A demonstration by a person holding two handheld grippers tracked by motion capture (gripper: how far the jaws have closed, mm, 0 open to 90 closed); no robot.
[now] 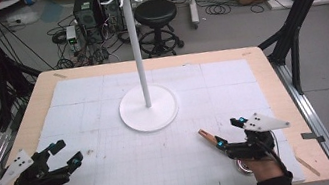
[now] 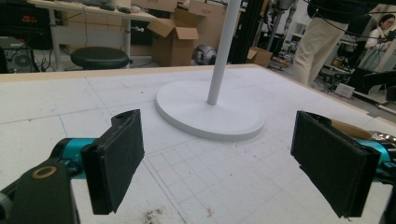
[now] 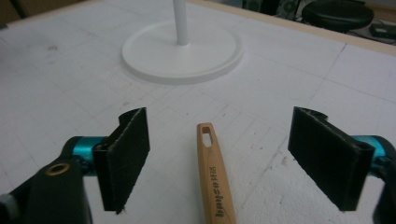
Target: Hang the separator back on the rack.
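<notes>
slotted wooden handle [image 3: 212, 172] between fingers [image 3: 126, 156]

So the right gripper [image 3: 217, 156] has its two black pads [image 3: 127, 156] standing wide apart with a wooden handle [image 3: 213, 175] lying between them untouched, slotted end pointing toward 12 o'clock, and the white stand base [image 3: 205, 58] sits up around 11 o'clock on the white gridded table [image 3: 56, 84].
</notes>
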